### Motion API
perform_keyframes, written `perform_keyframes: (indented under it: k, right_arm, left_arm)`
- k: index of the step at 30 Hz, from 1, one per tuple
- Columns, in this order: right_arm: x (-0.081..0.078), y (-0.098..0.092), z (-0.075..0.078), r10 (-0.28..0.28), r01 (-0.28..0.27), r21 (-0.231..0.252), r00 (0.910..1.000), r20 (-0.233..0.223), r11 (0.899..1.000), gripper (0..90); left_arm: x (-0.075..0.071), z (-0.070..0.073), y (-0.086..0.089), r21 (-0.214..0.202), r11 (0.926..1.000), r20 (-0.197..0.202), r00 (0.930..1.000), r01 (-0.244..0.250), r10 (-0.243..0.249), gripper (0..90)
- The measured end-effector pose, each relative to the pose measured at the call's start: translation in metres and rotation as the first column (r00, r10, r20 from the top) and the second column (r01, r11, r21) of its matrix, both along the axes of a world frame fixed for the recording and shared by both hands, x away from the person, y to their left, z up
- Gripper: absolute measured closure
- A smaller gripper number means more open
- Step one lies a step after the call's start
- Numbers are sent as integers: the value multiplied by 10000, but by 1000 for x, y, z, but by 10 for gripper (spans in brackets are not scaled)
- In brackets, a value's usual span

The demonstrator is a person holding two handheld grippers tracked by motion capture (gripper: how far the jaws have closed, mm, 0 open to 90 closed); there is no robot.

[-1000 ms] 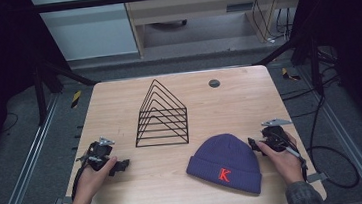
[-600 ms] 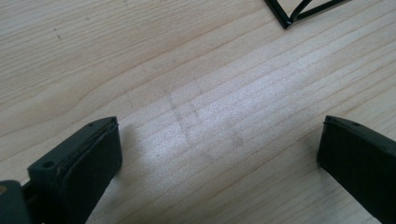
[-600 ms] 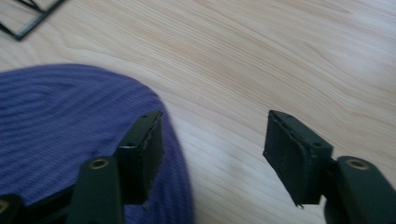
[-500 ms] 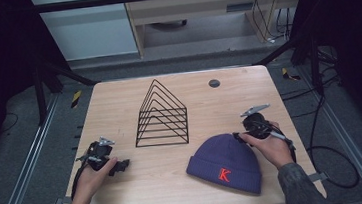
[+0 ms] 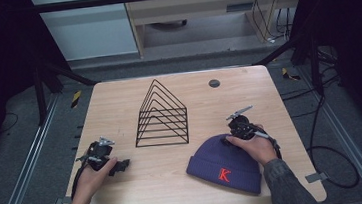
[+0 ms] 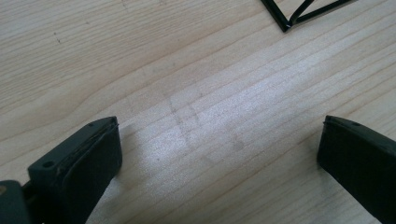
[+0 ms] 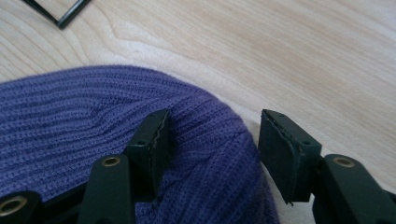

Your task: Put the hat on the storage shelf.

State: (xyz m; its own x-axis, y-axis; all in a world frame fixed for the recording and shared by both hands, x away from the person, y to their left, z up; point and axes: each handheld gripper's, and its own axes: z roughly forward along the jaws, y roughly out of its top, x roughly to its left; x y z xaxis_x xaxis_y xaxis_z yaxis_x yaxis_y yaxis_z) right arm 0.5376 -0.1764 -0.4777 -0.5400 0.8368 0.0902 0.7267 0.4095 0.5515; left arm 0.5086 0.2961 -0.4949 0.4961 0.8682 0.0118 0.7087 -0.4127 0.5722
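Observation:
A purple knit beanie [image 5: 225, 165] with a red K lies at the front right of the wooden table [image 5: 142, 186]. My right gripper [image 5: 230, 140] sits at the beanie's far rim. In the right gripper view the gripper [image 7: 212, 135] straddles a fold of the knit [image 7: 93, 107]; one jaw rests on the fabric and the other stands just off its edge. These jaws have just been closing, with the knit between them and no visible squeeze. My left gripper [image 5: 120, 167] rests at the front left, open [image 6: 219, 144] over bare wood.
A black wire rack [image 5: 161, 116] of nested triangles stands at the table's middle; its corners appear as rack corner [image 6: 289, 18] and rack corner [image 7: 60, 16]. A small dark disc [image 5: 214, 83] lies near the far edge. Metal rails run along both table sides.
My right gripper has moved left from the table's right side to the beanie's far rim. The left hand and gripper have stayed in place.

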Motion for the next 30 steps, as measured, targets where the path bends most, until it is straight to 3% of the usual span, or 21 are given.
perform_keyframes:
  k: [4,12,17,25,30]
  right_arm:
    - [-1,1,-2,103,-103,-40,9999,-67,9999,517]
    - [-2,-3,2,390,-390,163,9992,13,9991,743]
    - [-4,-3,6,512,-514,103,9986,159,9986,769]
    - [-19,-3,33,791,-836,391,9915,1032,9957,778]
    - [-33,-4,55,1027,-1153,650,9799,1709,9912,780]
  left_arm:
    - [0,0,0,-20,10000,-7,10000,-22,22,0]
    - [0,0,0,-39,10000,4,10000,-19,19,0]
    - [0,0,0,16,10000,23,10000,38,-38,0]
    - [0,0,0,-9,10000,86,10000,41,-41,0]
    - [1,1,1,44,9998,38,9998,174,-174,0]
